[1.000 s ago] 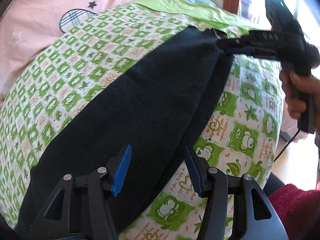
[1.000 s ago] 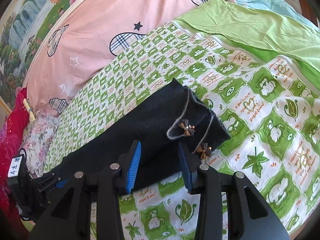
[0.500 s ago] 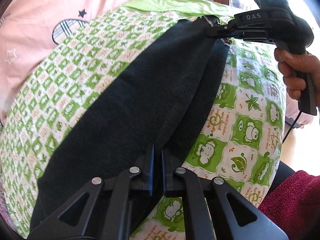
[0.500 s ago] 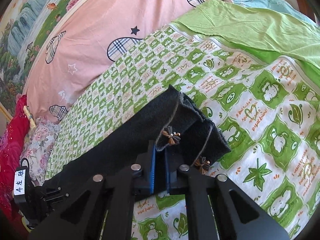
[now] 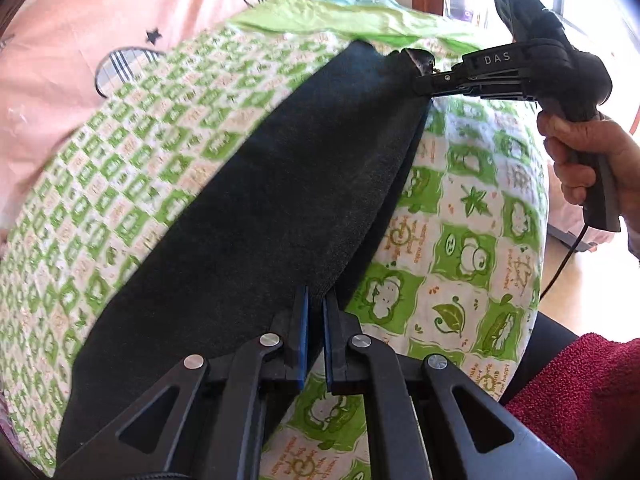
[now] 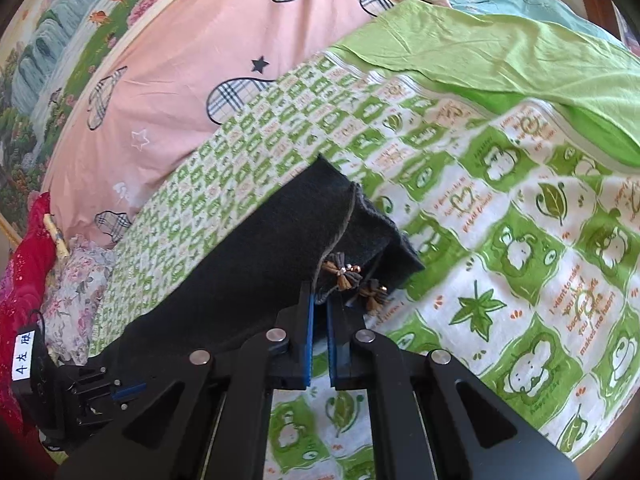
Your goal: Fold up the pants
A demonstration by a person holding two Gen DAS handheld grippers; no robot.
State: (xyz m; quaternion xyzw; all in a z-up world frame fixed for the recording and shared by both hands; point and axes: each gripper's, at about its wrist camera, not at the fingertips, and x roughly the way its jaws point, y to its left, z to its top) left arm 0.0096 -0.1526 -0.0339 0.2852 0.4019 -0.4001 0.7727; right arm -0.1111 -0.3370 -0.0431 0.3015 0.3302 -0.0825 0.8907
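Observation:
Dark pants [image 5: 256,216] lie stretched along a bed with a green-and-white frog-print sheet [image 5: 460,248]. My left gripper [image 5: 315,304] is shut on the near edge of the pants at the waist end. My right gripper [image 6: 319,308] is shut on the cuff end of the pants [image 6: 280,240], beside small brown bows [image 6: 340,270]. The right gripper also shows in the left wrist view [image 5: 424,80], pinching the lifted cuff. The left gripper shows in the right wrist view [image 6: 120,394] at the lower left. The held edge is raised off the sheet at both ends.
A pink quilt with plaid hearts [image 6: 208,52] lies behind the sheet. A plain green cover [image 6: 500,48] lies at the far end. Red fabric [image 5: 580,400] is at the bed's near side, and floral fabric [image 6: 76,292] at the head end.
Both grippers have gone from open to shut on the pants edge. They have since lifted the edge slightly off the sheet, and the cuff has risen.

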